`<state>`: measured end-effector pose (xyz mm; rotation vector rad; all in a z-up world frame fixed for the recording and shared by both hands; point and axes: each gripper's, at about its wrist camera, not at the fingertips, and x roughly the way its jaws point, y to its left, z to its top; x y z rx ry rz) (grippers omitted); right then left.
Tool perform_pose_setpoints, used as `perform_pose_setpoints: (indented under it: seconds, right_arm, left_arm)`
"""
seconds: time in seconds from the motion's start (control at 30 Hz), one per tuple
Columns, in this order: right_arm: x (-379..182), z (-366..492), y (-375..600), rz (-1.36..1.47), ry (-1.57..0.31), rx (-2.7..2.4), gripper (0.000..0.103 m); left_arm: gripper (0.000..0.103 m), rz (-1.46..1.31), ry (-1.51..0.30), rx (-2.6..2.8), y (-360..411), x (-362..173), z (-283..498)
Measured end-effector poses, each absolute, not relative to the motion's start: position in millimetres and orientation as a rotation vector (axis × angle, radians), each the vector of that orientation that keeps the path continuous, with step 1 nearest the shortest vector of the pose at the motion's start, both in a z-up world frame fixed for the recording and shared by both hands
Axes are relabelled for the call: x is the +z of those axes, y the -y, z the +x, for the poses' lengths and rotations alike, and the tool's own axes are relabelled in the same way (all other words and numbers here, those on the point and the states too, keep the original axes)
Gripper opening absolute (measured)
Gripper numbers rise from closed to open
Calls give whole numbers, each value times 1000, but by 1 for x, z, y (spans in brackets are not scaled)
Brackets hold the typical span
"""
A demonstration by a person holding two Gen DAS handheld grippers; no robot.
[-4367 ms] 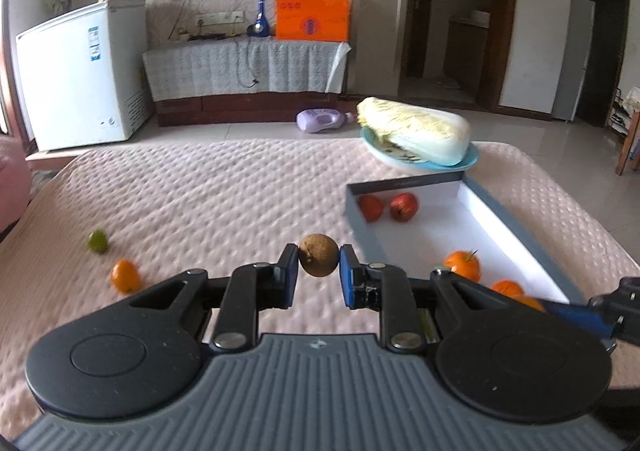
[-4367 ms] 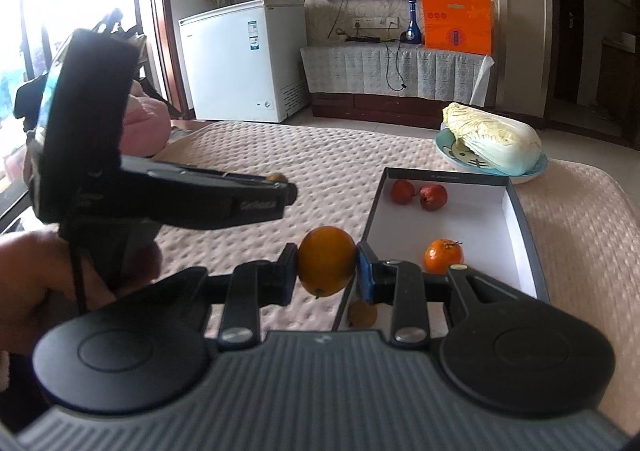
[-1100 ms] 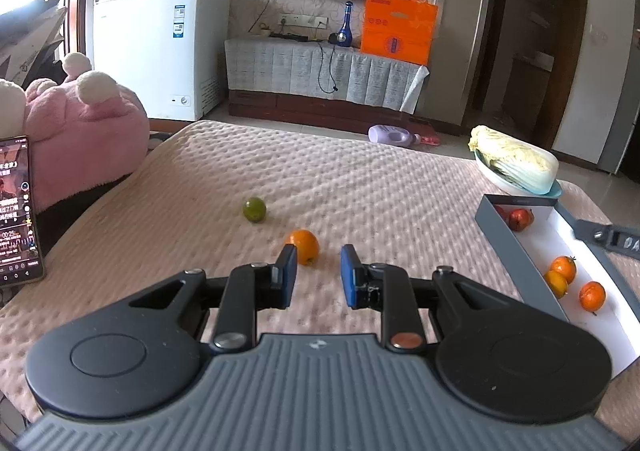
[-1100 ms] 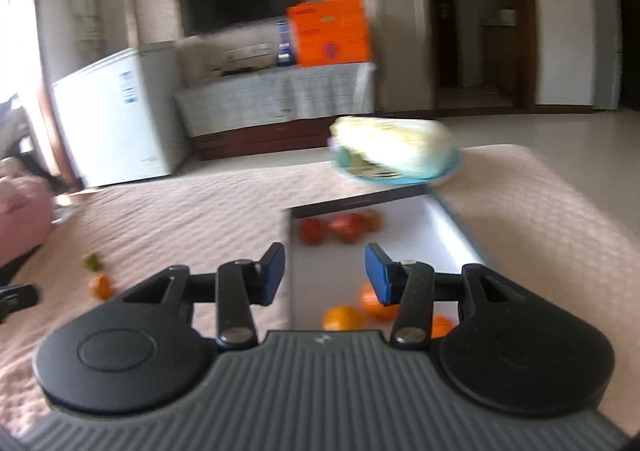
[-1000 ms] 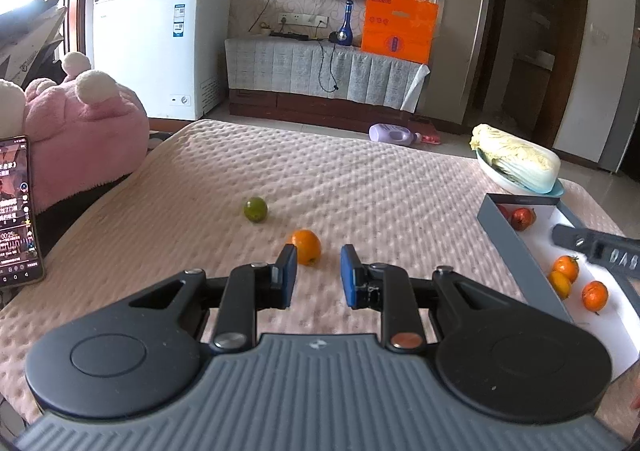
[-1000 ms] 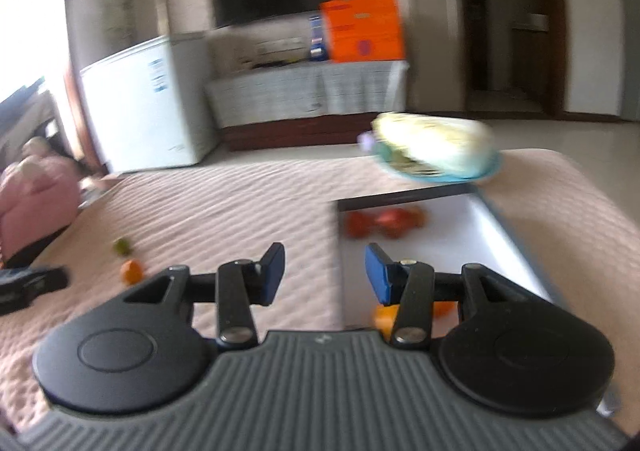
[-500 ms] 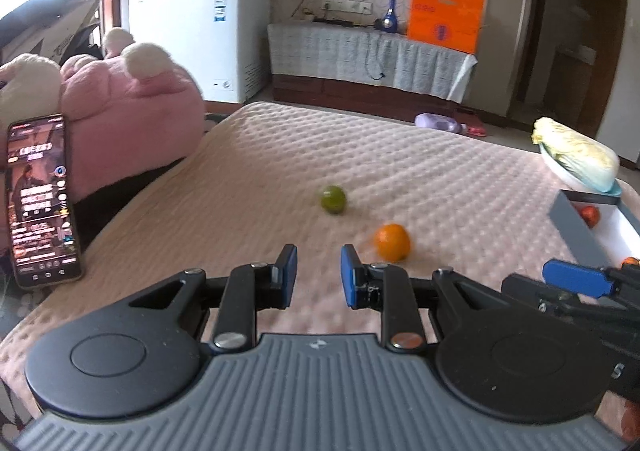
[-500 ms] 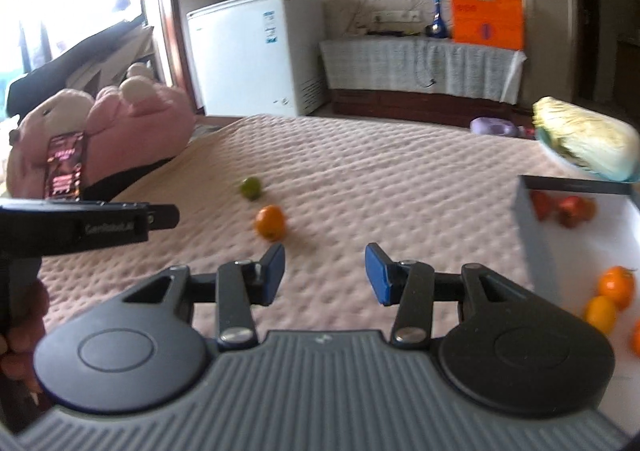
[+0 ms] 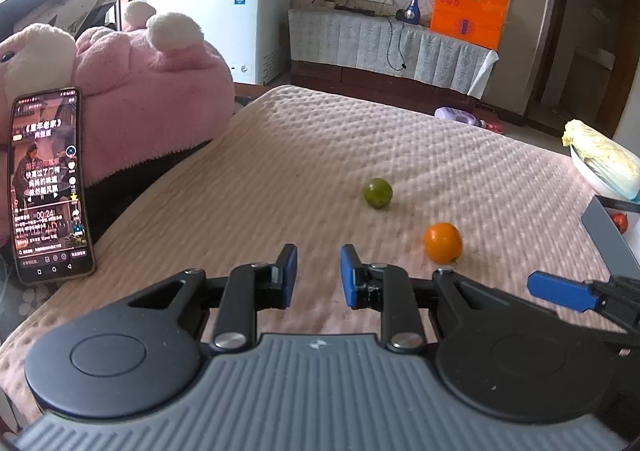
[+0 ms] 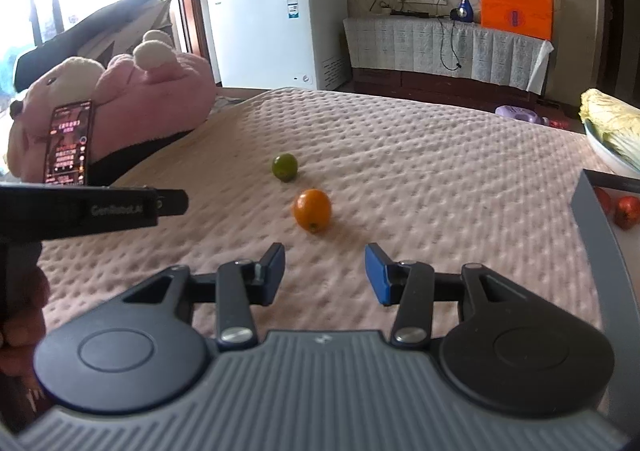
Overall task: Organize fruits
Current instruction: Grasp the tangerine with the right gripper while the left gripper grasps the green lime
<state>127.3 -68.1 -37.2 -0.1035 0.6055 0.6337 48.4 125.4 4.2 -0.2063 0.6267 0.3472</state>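
Observation:
An orange (image 9: 443, 243) and a green lime (image 9: 377, 192) lie loose on the pink quilted cover. My left gripper (image 9: 319, 271) hovers short of them, the orange off to its right; its jaws are shut down to a narrow gap and hold nothing. My right gripper (image 10: 325, 271) is open and empty, with the orange (image 10: 313, 209) just ahead of its fingers and the lime (image 10: 285, 166) beyond. A blue right fingertip (image 9: 560, 293) shows low at the right of the left wrist view. The grey box (image 10: 592, 219) at the right edge holds red fruits (image 10: 626, 211).
A phone (image 9: 48, 183) leans against a pink plush toy (image 9: 152, 91) at the left. A cabbage on a plate (image 10: 612, 127) sits behind the box. The left gripper's body and a hand (image 10: 24, 291) fill the lower left of the right wrist view.
Both grippers swung left, away from the box, and came down closer to the orange and lime. The right gripper's blue finger has entered the left wrist view. Neither jaw opening changed.

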Motion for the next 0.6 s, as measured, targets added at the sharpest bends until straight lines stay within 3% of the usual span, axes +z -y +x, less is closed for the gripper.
perform_pose_setpoints:
  seconds: [0.6]
  right_arm:
    - [-49,141,51,-115,-639,646,47]
  left_arm:
    - [28,-243,-638,388,-142,-7,61]
